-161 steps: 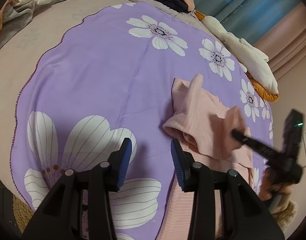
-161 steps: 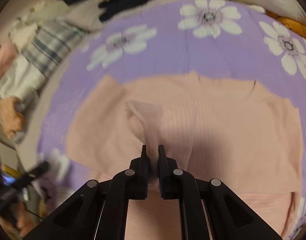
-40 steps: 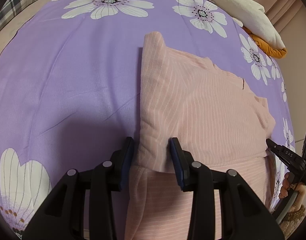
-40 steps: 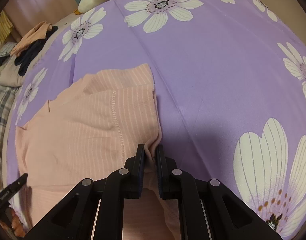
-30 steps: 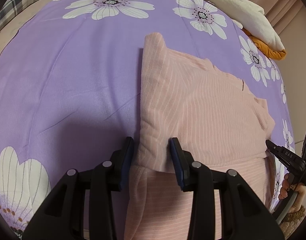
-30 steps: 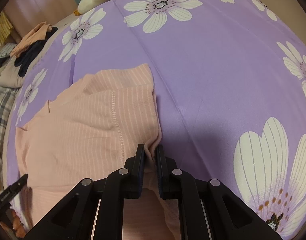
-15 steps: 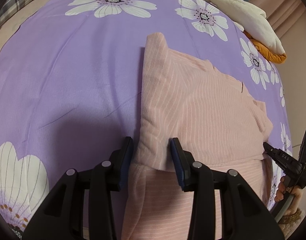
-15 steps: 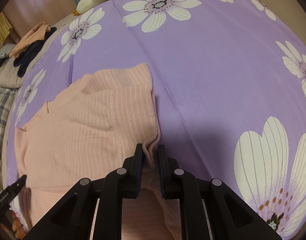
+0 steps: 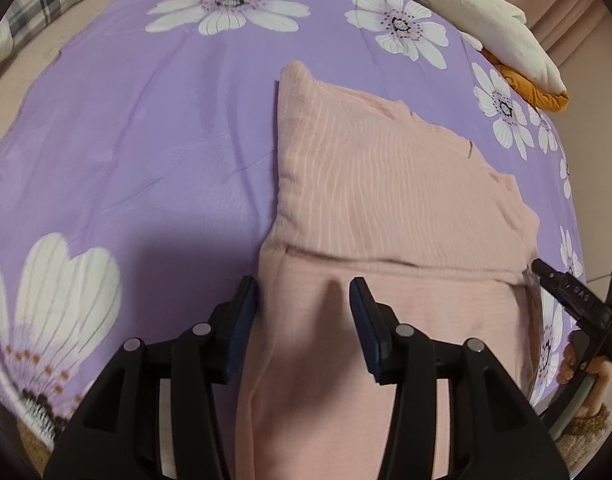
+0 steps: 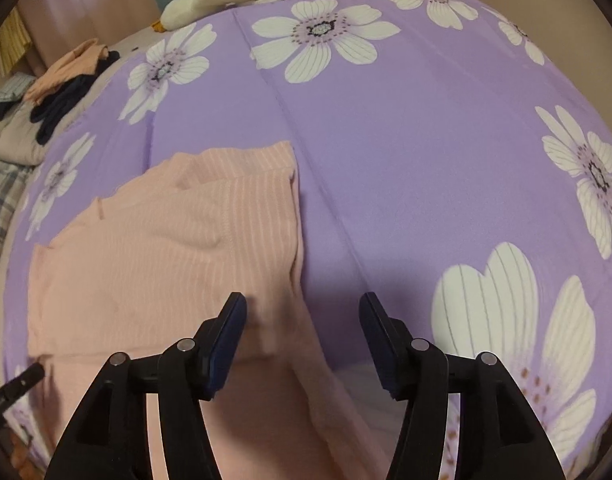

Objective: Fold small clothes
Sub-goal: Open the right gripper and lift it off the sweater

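the pink garment (image 9: pixel 386 184) is soft ribbed knit cloth, matt – fine pale stripes run along it. the purple bedspread (image 9: pixel 146 120) is smooth, thin woven cloth with printed white flowers. each tool – left tool (image 9: pixel 304 300), right tool (image 10: pixel 302 316) – is matt black plastic with dull blue pads and small shiny metal pins.

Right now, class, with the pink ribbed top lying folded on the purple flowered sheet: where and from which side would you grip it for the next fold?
Probably grip the pink ribbed top at the near corners of its folded-over edge, coming from the near side. That edge lies as a straight ridge across the garment. The left gripper and right gripper, jaws opening, already straddle its side edges.
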`<state>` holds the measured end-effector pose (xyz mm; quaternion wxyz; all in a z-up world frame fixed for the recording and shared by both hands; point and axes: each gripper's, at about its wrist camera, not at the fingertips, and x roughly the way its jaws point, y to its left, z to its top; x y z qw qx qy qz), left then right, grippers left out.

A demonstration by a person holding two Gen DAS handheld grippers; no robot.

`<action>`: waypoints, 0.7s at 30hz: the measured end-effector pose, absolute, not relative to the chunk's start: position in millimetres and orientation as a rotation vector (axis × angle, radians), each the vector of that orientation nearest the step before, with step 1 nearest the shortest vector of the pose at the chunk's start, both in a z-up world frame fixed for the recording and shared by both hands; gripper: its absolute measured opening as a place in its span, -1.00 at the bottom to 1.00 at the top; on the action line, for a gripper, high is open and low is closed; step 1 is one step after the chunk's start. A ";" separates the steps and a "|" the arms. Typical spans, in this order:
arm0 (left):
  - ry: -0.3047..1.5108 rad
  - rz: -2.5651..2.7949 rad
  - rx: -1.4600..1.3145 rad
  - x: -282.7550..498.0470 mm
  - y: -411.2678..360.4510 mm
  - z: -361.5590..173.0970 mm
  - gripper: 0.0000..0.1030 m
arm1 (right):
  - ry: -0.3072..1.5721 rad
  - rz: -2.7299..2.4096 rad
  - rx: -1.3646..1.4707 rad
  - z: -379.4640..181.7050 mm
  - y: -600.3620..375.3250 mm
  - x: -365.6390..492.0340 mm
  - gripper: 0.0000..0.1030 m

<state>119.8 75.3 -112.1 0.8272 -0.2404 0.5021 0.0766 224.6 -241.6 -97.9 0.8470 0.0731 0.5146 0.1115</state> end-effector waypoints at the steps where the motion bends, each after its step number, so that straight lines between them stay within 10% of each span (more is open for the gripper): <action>1: 1.056 0.163 -0.499 115.6 73.3 -108.2 0.01 | 1.077 0.250 0.163 -92.6 -244.4 219.8 0.16; 6: 0.998 0.158 -0.435 84.6 62.7 -89.9 0.62 | 1.009 0.286 0.165 -65.4 -261.5 186.6 0.49; 21: 1.142 0.053 -0.544 -18.0 54.8 -132.0 0.47 | 1.161 0.283 0.206 -90.1 -325.9 69.6 0.50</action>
